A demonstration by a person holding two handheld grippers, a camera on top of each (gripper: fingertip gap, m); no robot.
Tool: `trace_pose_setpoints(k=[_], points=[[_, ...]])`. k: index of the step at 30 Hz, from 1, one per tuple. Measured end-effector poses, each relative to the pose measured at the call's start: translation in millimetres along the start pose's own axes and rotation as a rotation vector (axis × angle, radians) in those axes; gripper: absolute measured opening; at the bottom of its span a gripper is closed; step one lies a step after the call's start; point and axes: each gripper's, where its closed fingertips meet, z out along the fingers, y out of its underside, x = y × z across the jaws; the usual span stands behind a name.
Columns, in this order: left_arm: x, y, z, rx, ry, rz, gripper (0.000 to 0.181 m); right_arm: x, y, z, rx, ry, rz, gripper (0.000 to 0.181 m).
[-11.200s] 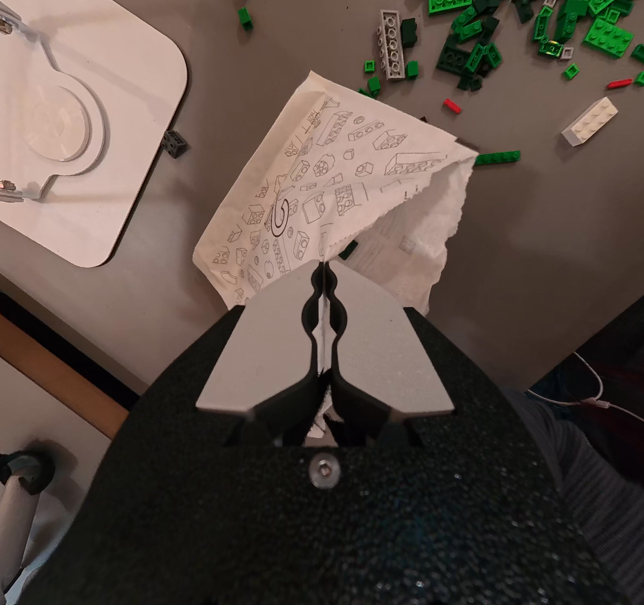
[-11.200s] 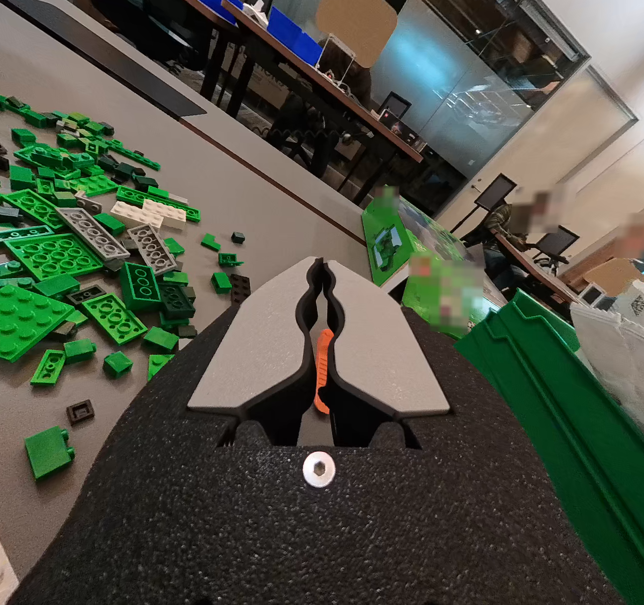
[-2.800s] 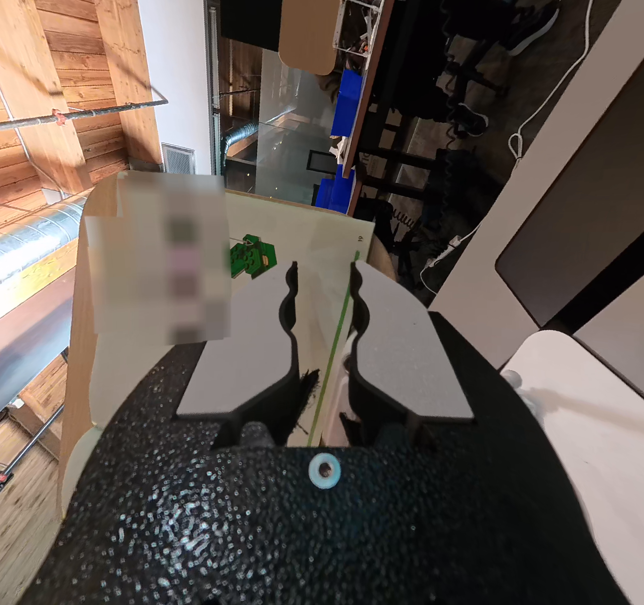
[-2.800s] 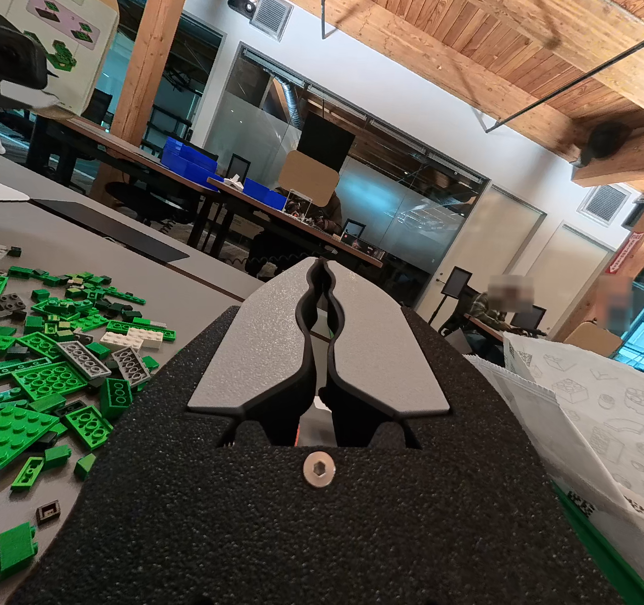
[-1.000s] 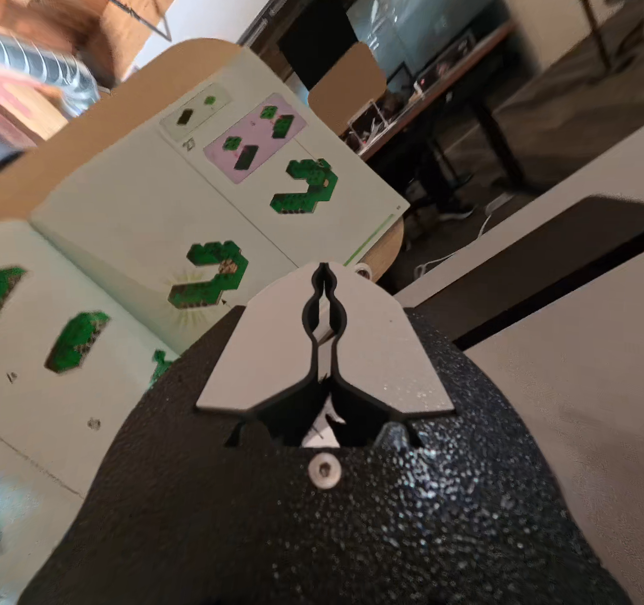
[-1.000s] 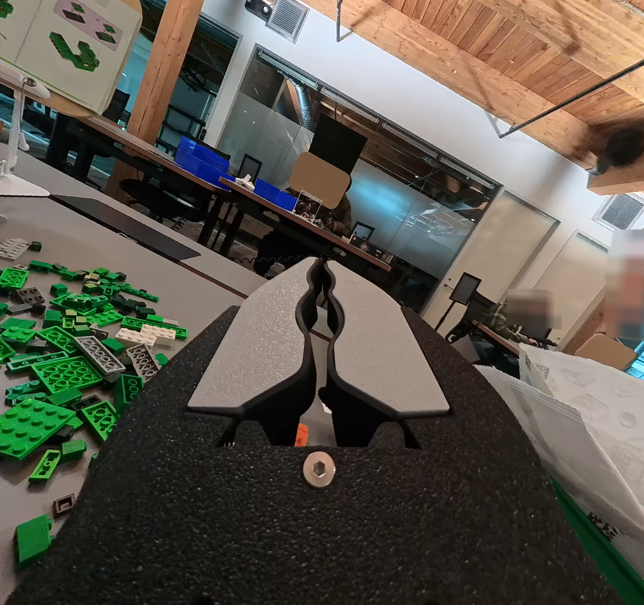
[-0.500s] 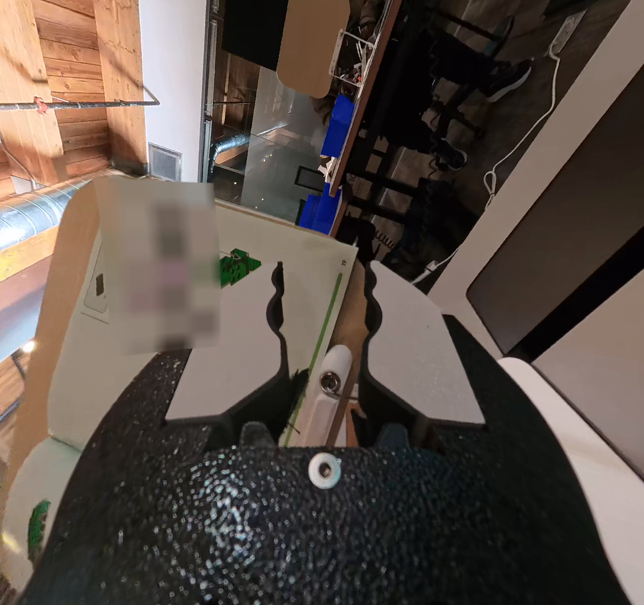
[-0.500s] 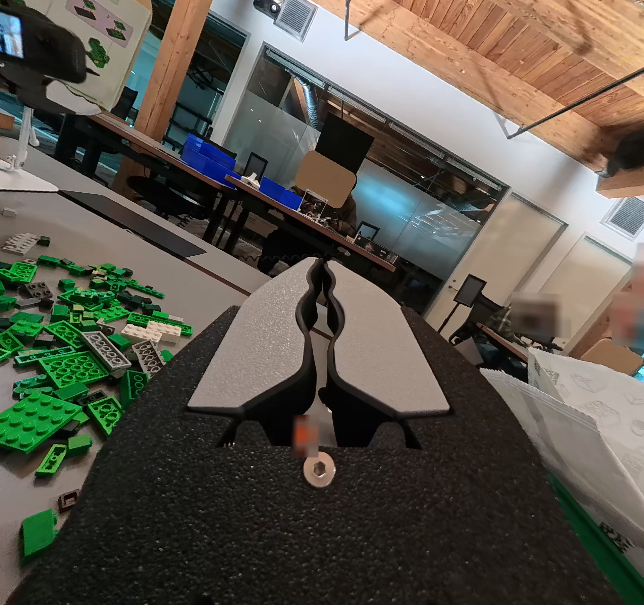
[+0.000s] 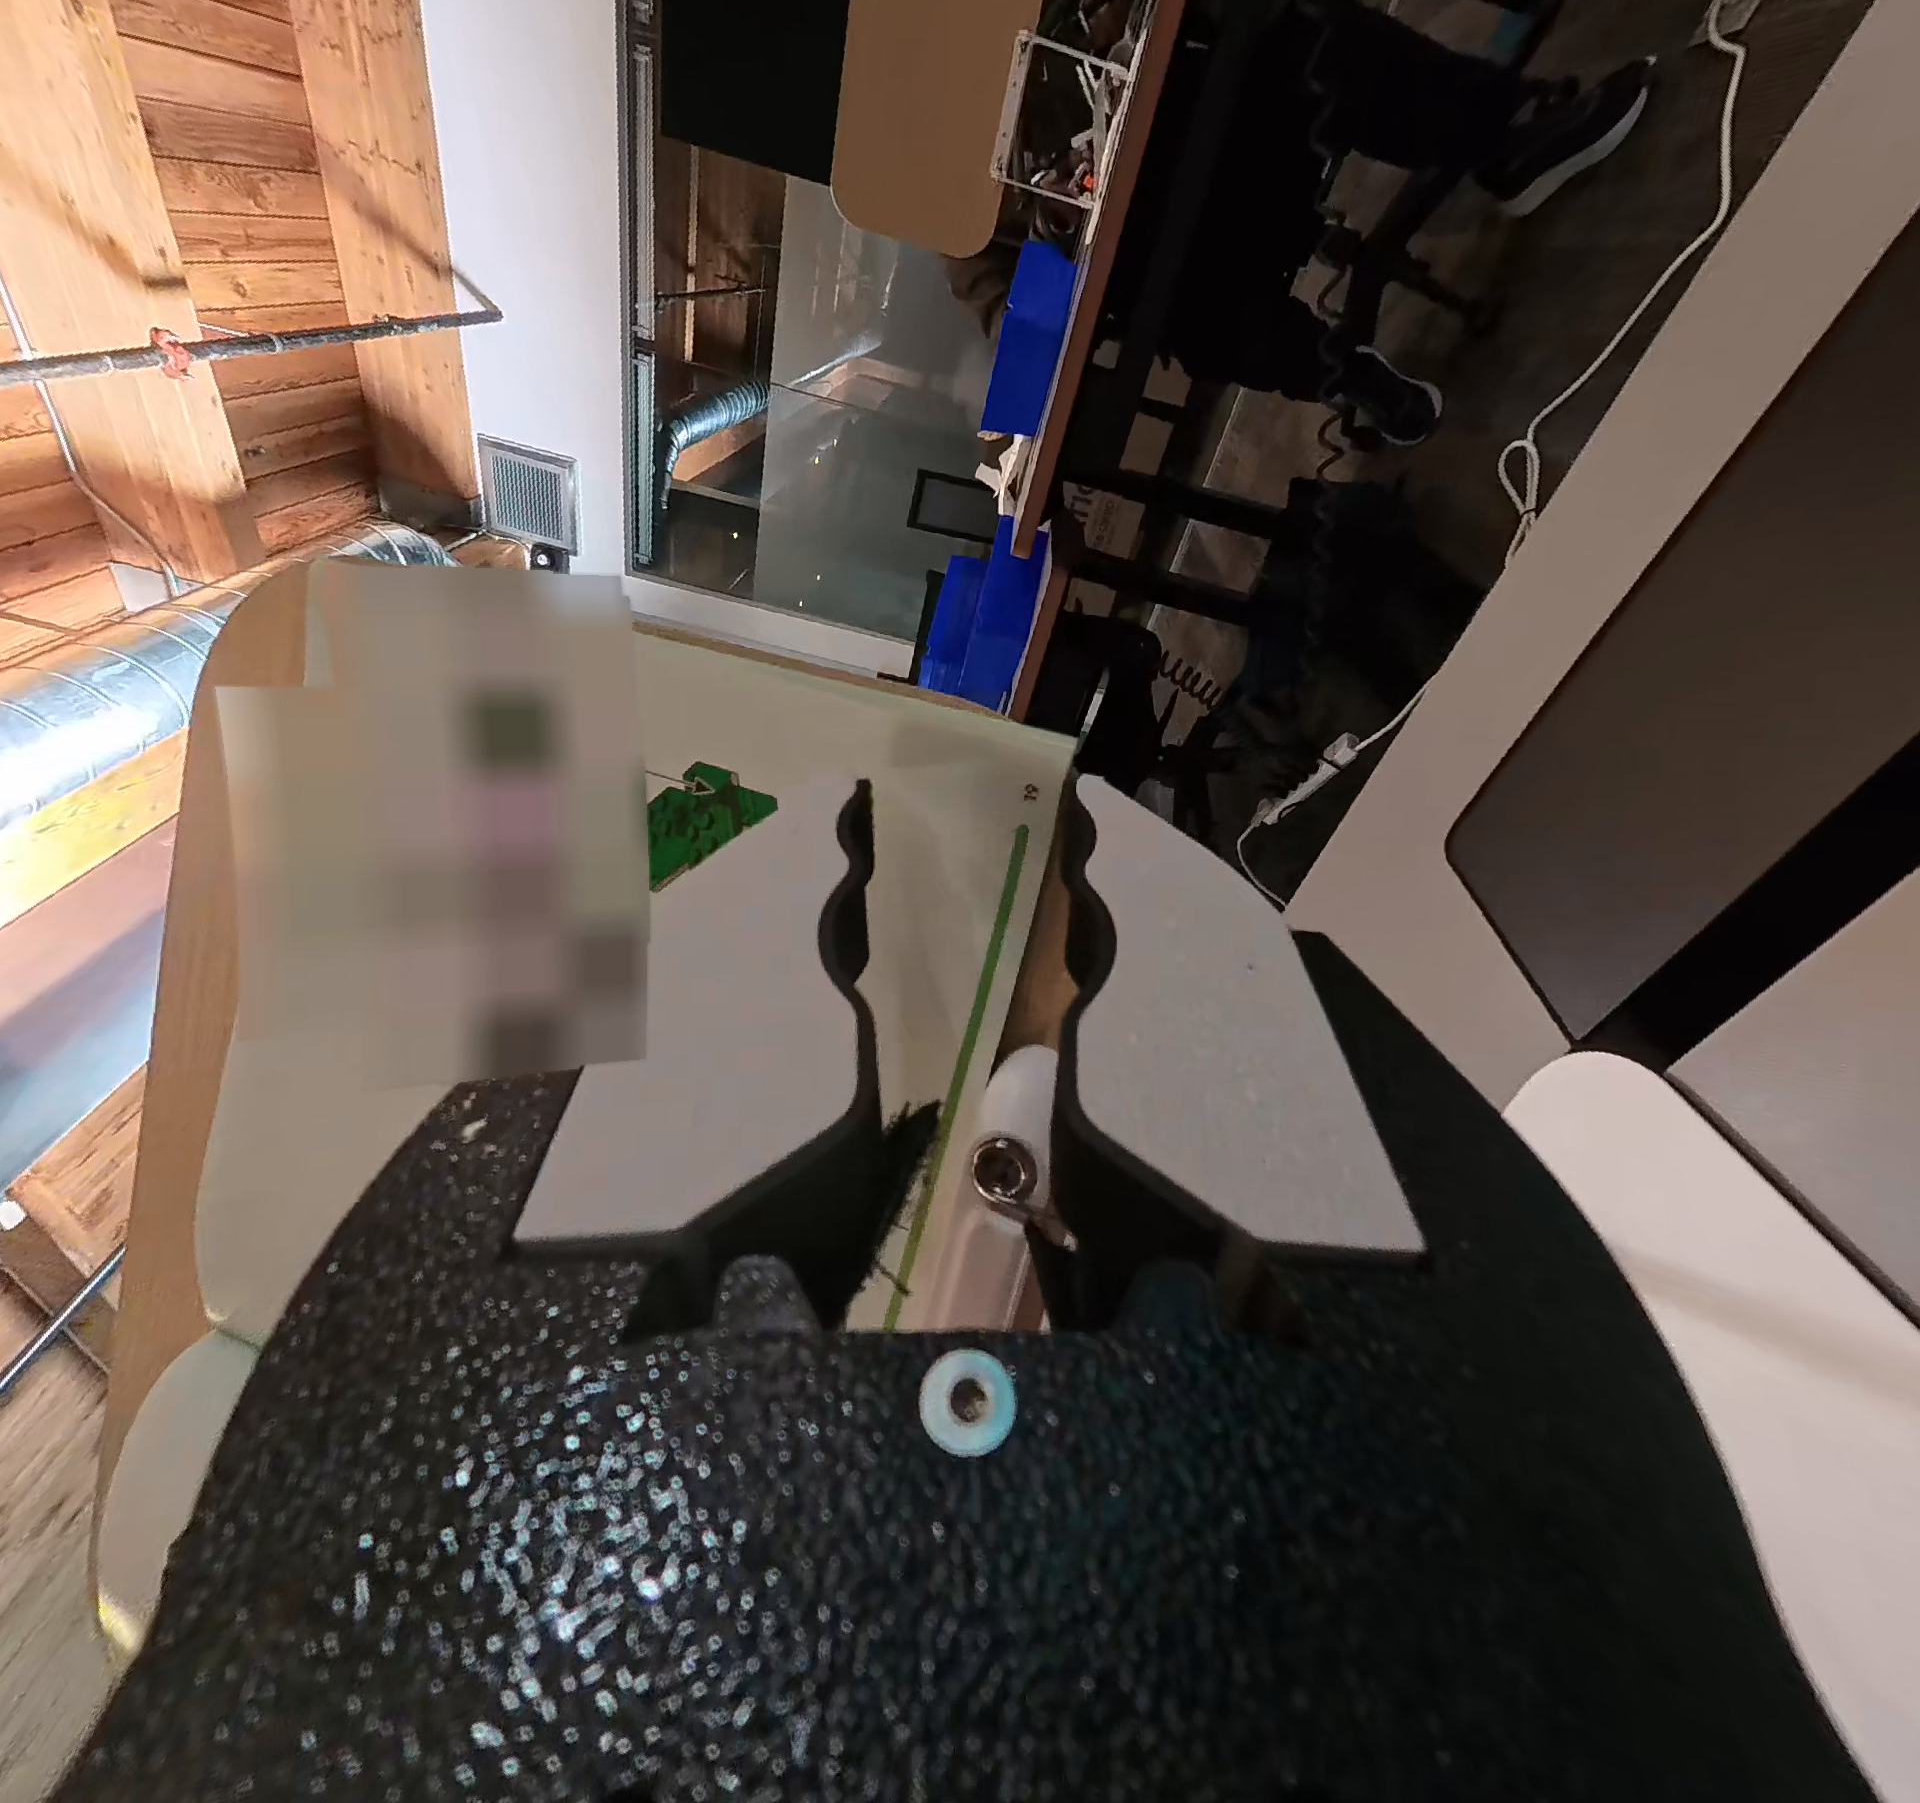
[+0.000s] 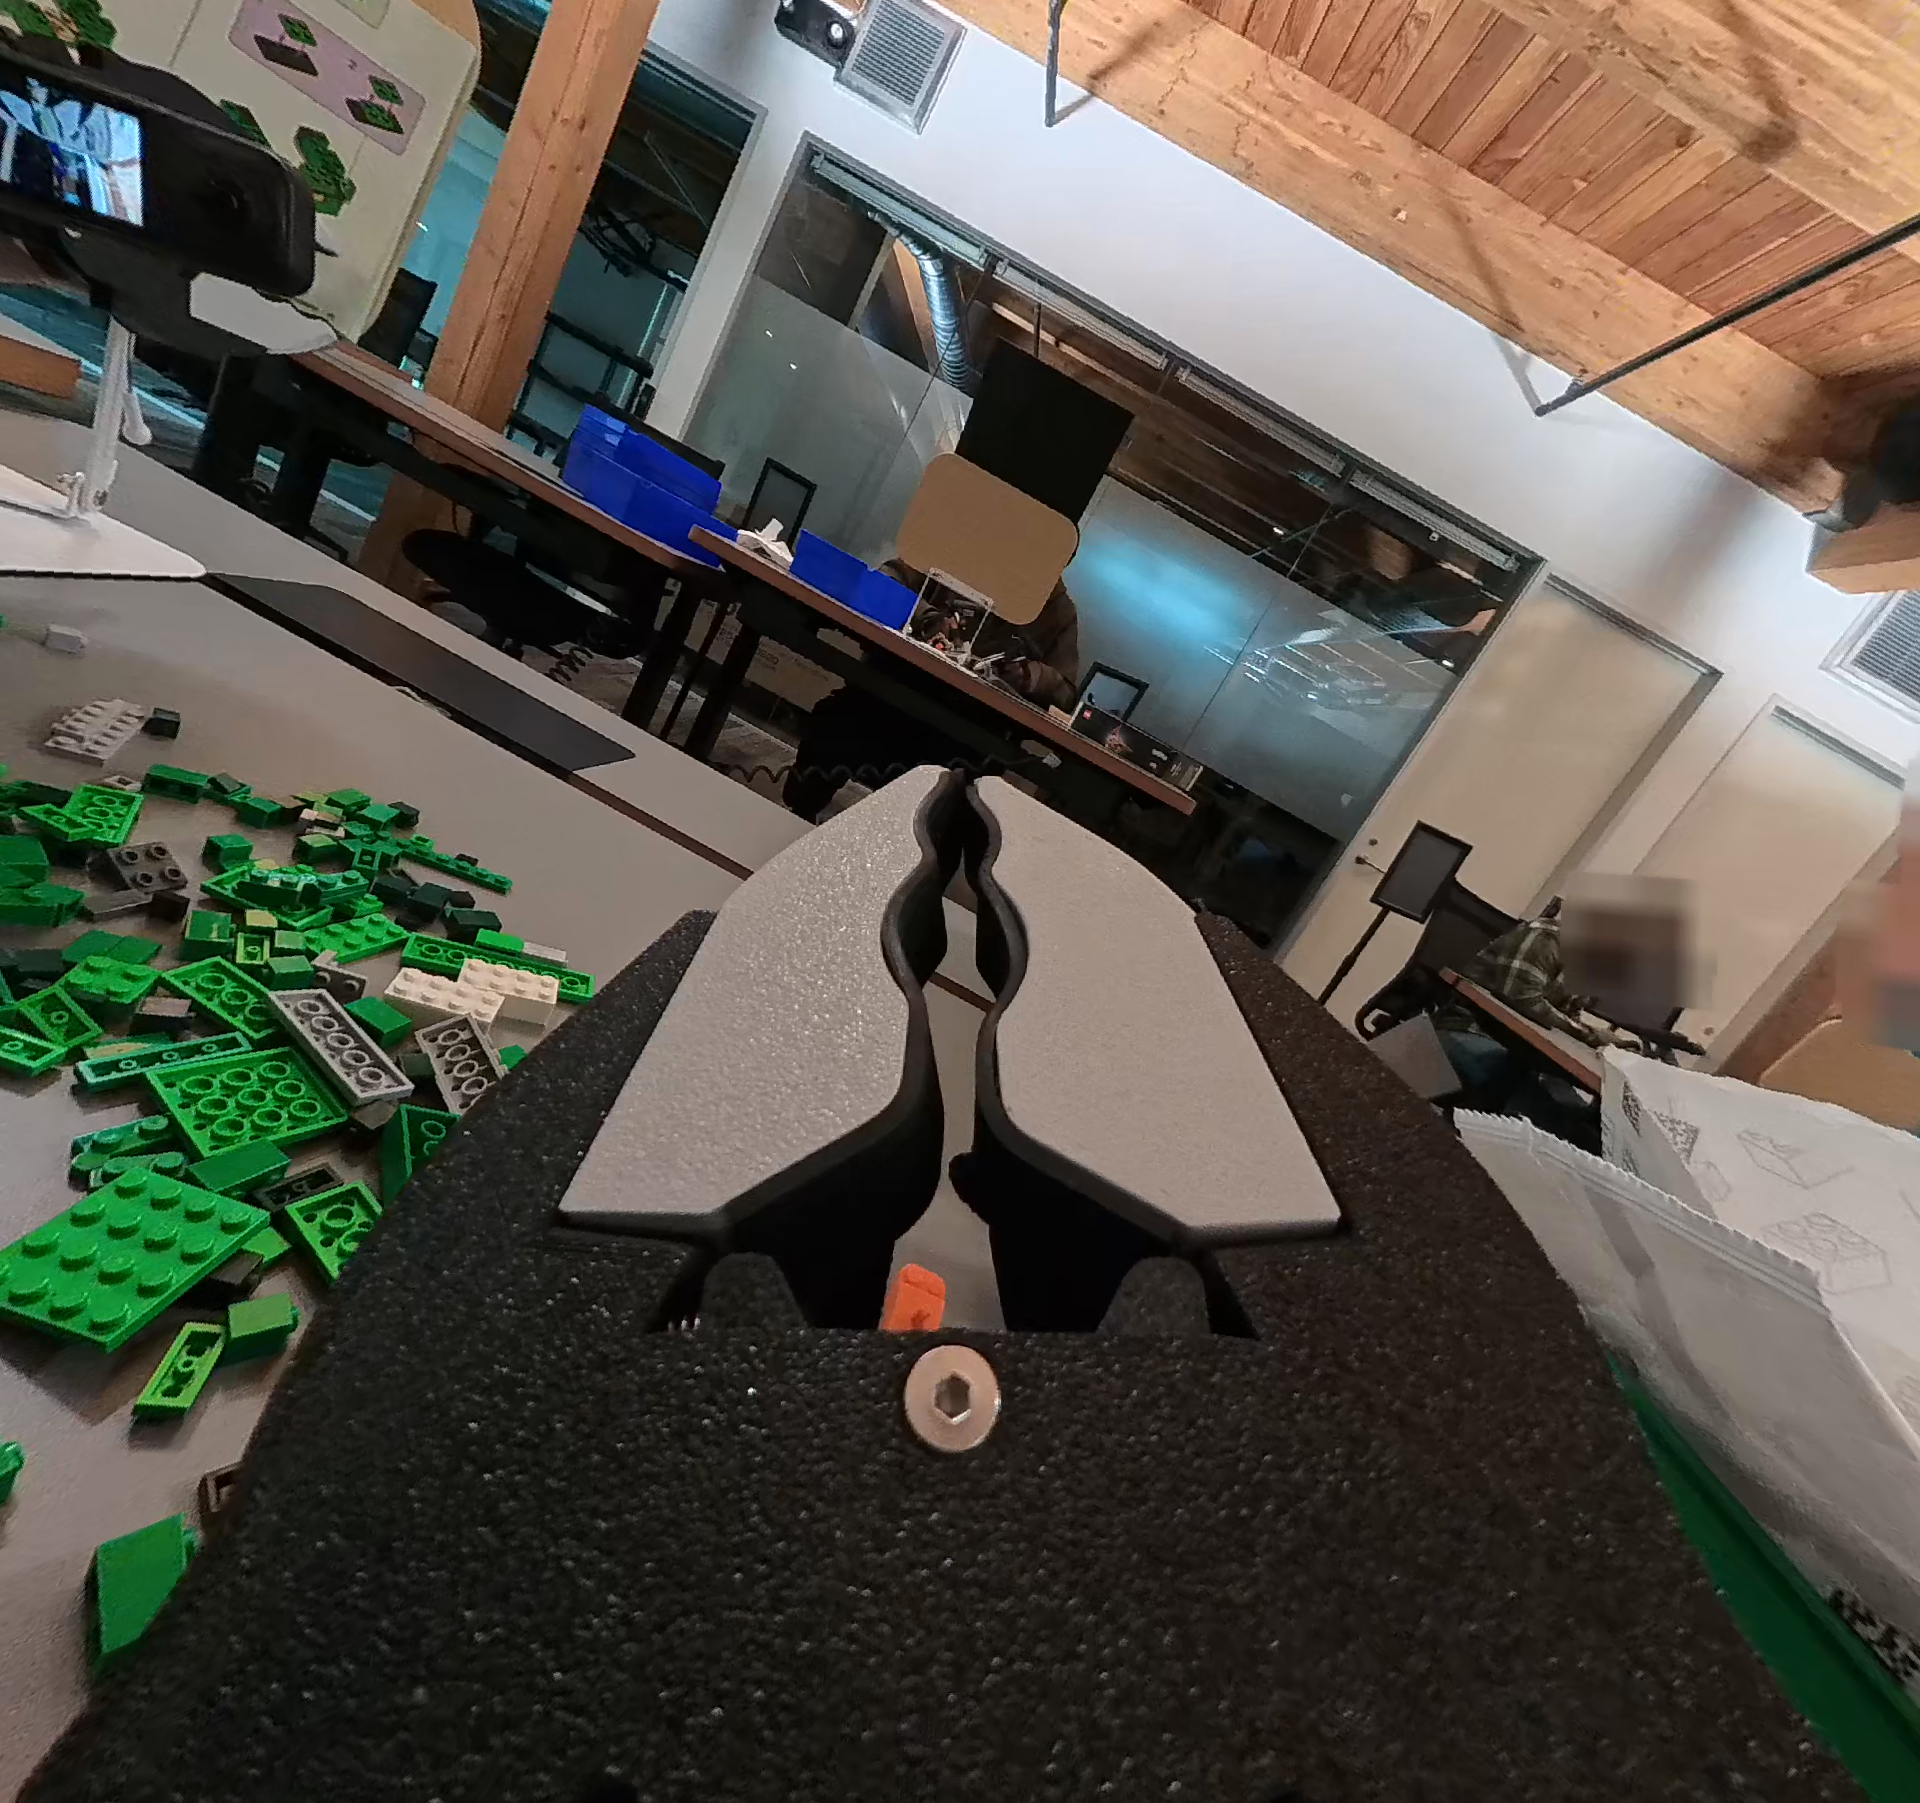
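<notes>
Wood-plank ceiling, glass partitions and rows of other work tables fill the background of both wrist views. Left wrist view is rolled sideways: the left tool (image 9: pixel 961 818) is raised off the grey desk (image 9: pixel 1766 1109), jaws spread apart, straddling the right-hand edge of an instruction booklet (image 9: pixel 831 922) that stands propped on a tan board (image 9: pixel 156 1026). The page edge with its green stripe runs between the two fingers without visible contact. A white clip with a metal screw (image 9: pixel 1003 1145) sits low in the gap, close to the inner face of the right finger. The board's white base plate (image 9: pixel 1683 1390) lies on the desk at lower right. Right wrist view: booklet and board appear at far upper left, with the left tool's camera body in front of them. Loose green, grey and white bricks (image 10: pixel 229 1047) lie scattered over the desk left of the right tool (image 10: pixel 956 797). That tool hovers above the desk with its fingertips pressed together at the tip; a small orange piece (image 10: pixel 912 1296) shows low in the gap between them, whether clamped I cannot tell. A white paper bag (image 10: pixel 1714 1265) with printed brick outlines stands at right, on a green box (image 10: pixel 1787 1639).
</notes>
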Motion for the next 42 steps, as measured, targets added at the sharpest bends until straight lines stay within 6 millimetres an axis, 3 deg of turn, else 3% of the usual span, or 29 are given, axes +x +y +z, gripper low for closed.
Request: trace_pose_setpoints(k=[3,6,9,13,17,20,22,26,29,32,35,37,42], points=[[0.5,-0.1,-1.7,0.004,0.001,-0.001,0.027,-0.5,-0.2,0.3,0.001,-0.002,0.0,0.0],[-2.4,-3.2,-8.5,0.035,-0.022,-0.033,0.0,-1.0,-0.2,0.4,0.001,-0.005,0.0,0.0],[-7.9,-3.8,-19.0,0.066,-0.043,-0.13,0.0,-1.9,-0.4,0.9,0.002,-0.01,0.001,0.0],[-32.5,1.4,-48.7,0.158,-0.11,-0.432,0.0,-4.7,0.8,1.8,-0.004,-0.02,-0.011,0.0],[-50.4,14.9,-83.3,0.315,-0.073,-0.819,0.0,-15.8,5.2,5.0,-0.031,-0.065,-0.029,0.0],[-61.8,30.0,-102.7,0.423,-0.01,-1.044,0.0,-38.5,9.7,13.6,-0.08,-0.161,-0.002,0.0],[-66.9,35.9,-111.2,0.493,0.062,-1.137,0.0,-60.9,0.4,24.3,-0.096,-0.242,0.073,0.0],[-77.3,42.1,-125.1,0.618,0.181,-1.241,0.0,-127.0,-64.0,71.4,-0.017,-0.449,0.287,0.0],[-82.3,45.0,-135.2,0.704,0.247,-1.286,0.0,-182.6,-121.2,128.2,0.057,-0.544,0.363,0.0],[-85.6,53.0,-143.9,0.763,0.299,-1.325,0.0,-237.7,-161.0,192.1,0.082,-0.556,0.459,0.0],[-89.0,65.1,-149.1,0.794,0.349,-1.366,0.0,-280.5,-181.1,250.1,0.07,-0.488,0.659,0.0],[-89.6,70.5,-148.0,0.794,0.397,-1.374,0.0,-306.7,-190.0,276.7,0.058,-0.465,0.804,0.0],[-81.8,69.8,-148.3,0.751,0.545,-1.337,0.0,-348.3,-187.1,308.0,0.059,-0.395,0.924,0.0]])
